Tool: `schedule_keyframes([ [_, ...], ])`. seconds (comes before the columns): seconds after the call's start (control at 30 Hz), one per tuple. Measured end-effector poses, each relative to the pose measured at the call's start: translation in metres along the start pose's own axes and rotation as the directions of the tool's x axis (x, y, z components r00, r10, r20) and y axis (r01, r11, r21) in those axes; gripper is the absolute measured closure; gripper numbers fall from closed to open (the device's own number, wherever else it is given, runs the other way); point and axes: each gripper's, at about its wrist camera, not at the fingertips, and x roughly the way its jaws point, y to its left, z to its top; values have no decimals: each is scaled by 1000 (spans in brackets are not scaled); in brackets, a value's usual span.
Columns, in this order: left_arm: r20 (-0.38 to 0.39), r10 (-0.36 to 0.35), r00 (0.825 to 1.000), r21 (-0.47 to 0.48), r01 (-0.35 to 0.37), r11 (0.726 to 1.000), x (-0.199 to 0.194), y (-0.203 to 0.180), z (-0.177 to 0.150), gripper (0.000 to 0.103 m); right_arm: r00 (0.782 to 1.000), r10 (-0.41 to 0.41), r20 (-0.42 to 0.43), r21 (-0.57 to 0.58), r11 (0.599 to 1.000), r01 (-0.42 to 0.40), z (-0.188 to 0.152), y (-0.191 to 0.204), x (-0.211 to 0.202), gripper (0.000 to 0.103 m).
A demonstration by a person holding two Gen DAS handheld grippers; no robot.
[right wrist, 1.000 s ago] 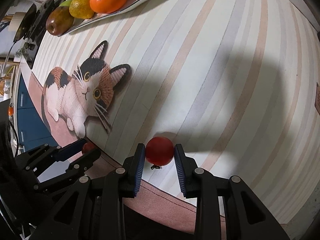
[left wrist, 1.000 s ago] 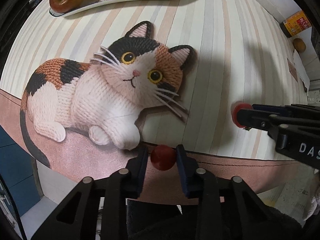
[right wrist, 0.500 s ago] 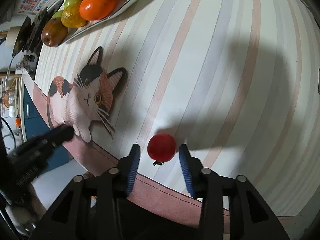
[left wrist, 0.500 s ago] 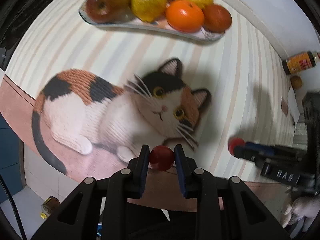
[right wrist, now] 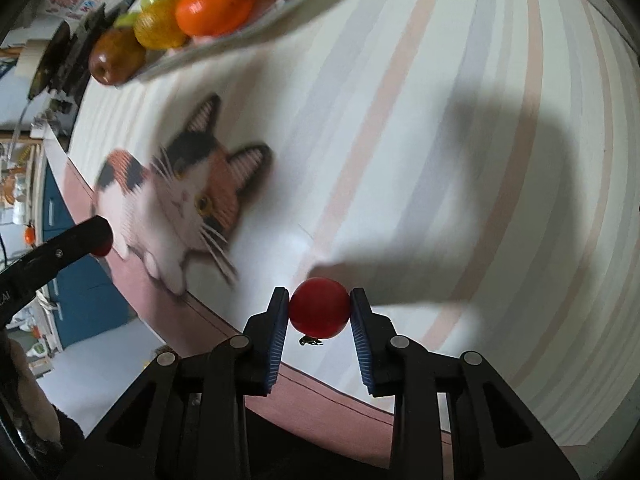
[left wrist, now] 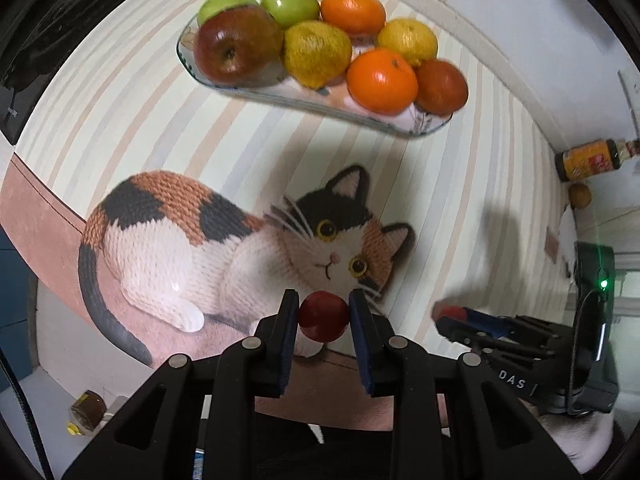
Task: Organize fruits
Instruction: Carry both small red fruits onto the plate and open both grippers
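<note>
A small red cherry tomato (left wrist: 323,316) hangs above the printed cat's face, with my left gripper (left wrist: 324,304) shut on it. Farther back on the striped cloth, a long glass plate (left wrist: 400,126) holds apples, oranges and lemons. At the right edge of the left wrist view my right gripper (left wrist: 444,314) shows a red tomato at its tips. In the right wrist view my right gripper (right wrist: 319,300) is closing, and its blue pads press a second cherry tomato (right wrist: 319,314) near the table's front edge. The left gripper (right wrist: 100,236) is at the left, the plate (right wrist: 224,46) at the top left.
A knitted-look calico cat (left wrist: 224,256) is printed on the tablecloth between the grippers and the plate. A brown sauce bottle (left wrist: 588,160) and a small round fruit (left wrist: 580,195) lie at the far right. The table's pink front border (right wrist: 328,396) runs under the right gripper.
My left gripper has risen and moved toward the plate with its tomato, so the whole plate now shows. The right gripper's jaws spread around its tomato, then closed on it again.
</note>
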Motion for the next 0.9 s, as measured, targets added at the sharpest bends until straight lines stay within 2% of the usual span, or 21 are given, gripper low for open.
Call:
schedule_keyframes([
  [0.17,36,-38,999,-40,40,998,-18,8,30,80,989,100,107,34,994,-104,29,11,-22,70],
  [0.33,69,-92,993,-86,98,991,-26,14,76,80,944,227,240,94,962,-255,69,17,-35,70],
  [0.43,83,-112,990,-106,120,987,-23,12,97,80,922,257,290,124,945,-302,88,16,-35,70],
  [0.57,82,-116,990,-112,125,986,-12,10,121,80,916,224,332,108,956,-273,104,22,-34,69],
  [0.67,68,-117,991,-116,124,985,-4,13,129,80,923,163,348,83,975,-204,111,26,-34,69],
  [0.9,39,-110,993,-120,114,986,11,15,132,79,931,74,357,22,996,-87,117,31,-27,69],
])
